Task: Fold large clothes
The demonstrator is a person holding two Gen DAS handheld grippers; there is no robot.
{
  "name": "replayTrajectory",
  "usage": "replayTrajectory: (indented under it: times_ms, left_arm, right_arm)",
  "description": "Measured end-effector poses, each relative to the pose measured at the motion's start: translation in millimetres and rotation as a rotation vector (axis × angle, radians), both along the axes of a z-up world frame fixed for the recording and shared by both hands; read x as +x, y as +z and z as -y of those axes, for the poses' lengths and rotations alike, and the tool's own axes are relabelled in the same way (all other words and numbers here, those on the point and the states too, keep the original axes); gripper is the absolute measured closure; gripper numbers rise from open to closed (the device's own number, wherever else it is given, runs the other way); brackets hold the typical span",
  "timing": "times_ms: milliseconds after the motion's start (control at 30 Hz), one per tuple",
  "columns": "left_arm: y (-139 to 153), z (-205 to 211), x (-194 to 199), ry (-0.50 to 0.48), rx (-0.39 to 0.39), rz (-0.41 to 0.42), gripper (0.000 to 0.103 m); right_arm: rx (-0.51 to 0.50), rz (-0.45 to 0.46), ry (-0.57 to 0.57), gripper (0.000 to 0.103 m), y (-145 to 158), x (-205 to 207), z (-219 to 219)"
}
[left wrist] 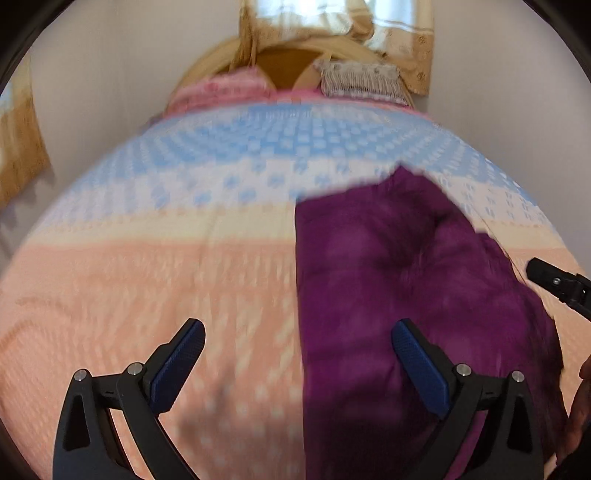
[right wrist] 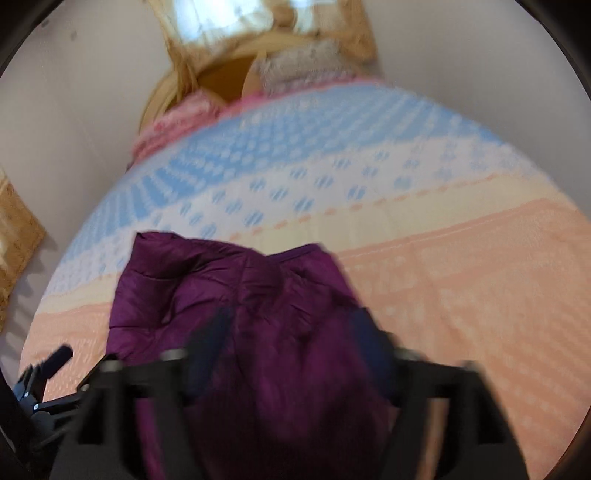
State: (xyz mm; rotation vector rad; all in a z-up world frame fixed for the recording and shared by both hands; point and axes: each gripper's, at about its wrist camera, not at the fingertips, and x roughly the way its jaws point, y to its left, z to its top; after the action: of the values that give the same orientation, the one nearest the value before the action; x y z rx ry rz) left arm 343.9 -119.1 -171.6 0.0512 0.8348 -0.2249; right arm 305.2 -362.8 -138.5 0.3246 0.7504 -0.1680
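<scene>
My left gripper point(left wrist: 297, 343) hangs above the bed point(left wrist: 147, 295), fingers point(left wrist: 421, 365) spread wide w/ nothing between them. The left finger sits over the peach part of the bedspread, the right one over the purple puffer jacket point(left wrist: 406, 277). The jacket lies bunched on the right side of this view, its straight left edge running near-to-far across the peach band, its far end reaching the white-and-blue dotted band. A black tip of my right gripper point(left wrist: 557, 284) pokes in at the right edge, just beside the jacket.

From the right wrist cam, the right gripper point(right wrist: 291, 343) is blurred by motion; its fingers look apart w/ jacket point(right wrist: 221, 295) fabric seen between them, but I can't tell if they touch or hold it. The jacket is crumpled here, near-centre, w/ a collar-like flap at its far left corner. My left gripper point(right wrist: 48, 373) shows at the near left, over the peach bedspread, apart from the jacket.

Far end of bed: pink pillow point(left wrist: 221, 88), fringed cushion point(left wrist: 362, 81), wooden headboard point(left wrist: 284, 62), curtained window point(left wrist: 295, 14) behind. Both views are soft w/ blur.
</scene>
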Motion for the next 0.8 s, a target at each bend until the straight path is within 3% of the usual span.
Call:
replayTrajectory:
  times_ms: [100, 167, 333, 667, 800]
  left_arm:
    - [-14, -9, -12, 0.016, -0.086, -0.017, 0.001]
    - [-17, -7, -15, 0.011, -0.099, -0.019, 0.001]
    - [-23, 6, -22, -0.025, -0.069, 0.008, 0.001]
    - [-27, 22, -25, -0.076, -0.031, 0.031, 0.001]
    - [-28, 25, -24, -0.102, -0.046, 0.019, 0.002]
  right_arm:
    - [0.03, -0.051, -0.005, 0.029, -25, -16, 5]
    - [0.056, -0.075, 0.008, 0.03, -41, -21, 7]
    - [0.107, -0.06, 0.014, 0.03, -54, -29, 15]
    - [0.071, -0.044, 0.051, 0.031, -59, -33, 9]
    - [0.071, -0.044, 0.071, 0.039, -60, -33, 7]
